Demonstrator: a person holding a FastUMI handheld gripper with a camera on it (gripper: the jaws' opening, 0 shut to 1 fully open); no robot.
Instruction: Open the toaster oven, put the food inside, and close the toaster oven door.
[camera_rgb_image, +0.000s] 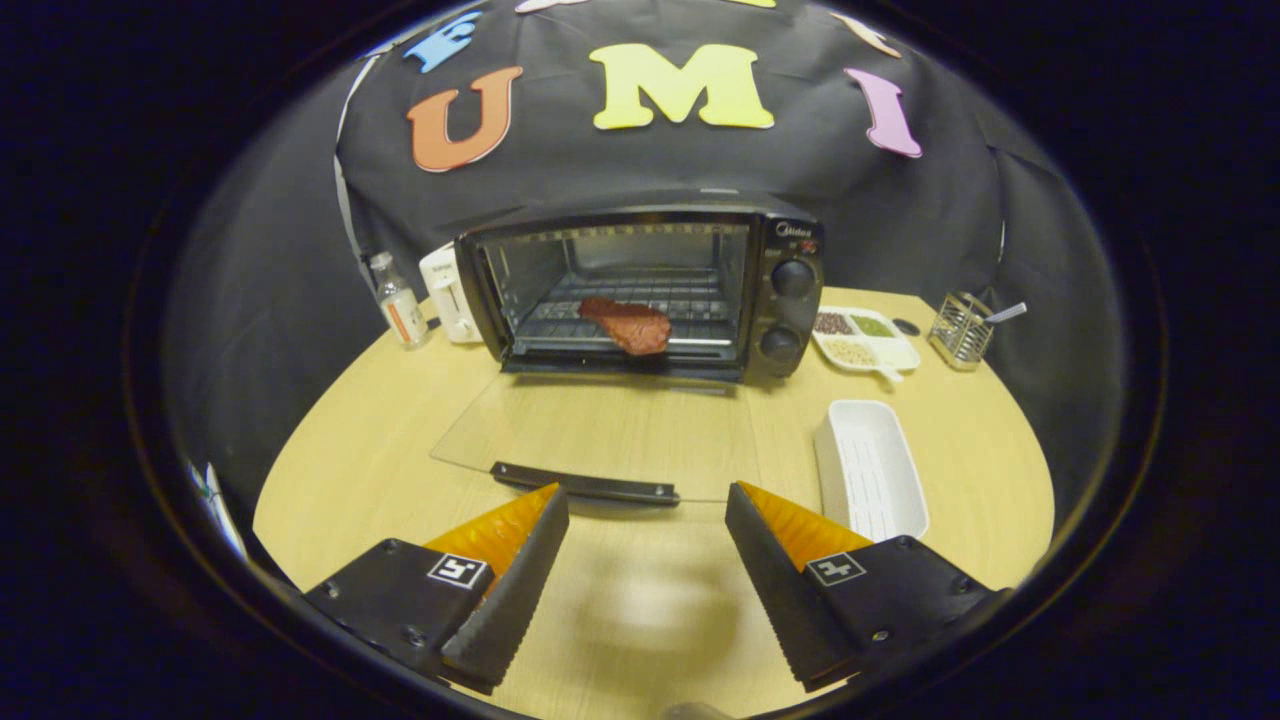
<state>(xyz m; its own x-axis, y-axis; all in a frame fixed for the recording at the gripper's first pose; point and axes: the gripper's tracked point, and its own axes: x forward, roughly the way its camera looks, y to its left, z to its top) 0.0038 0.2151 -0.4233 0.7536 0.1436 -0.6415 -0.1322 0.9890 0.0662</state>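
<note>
Claw (647, 520) spread and empty, door handle (585, 484) just ahead, meat (628, 324) on toaster oven (640, 292) rack, brand script illegible.

Tongs (647, 500): ribbed pads; square markers; screws
</note>
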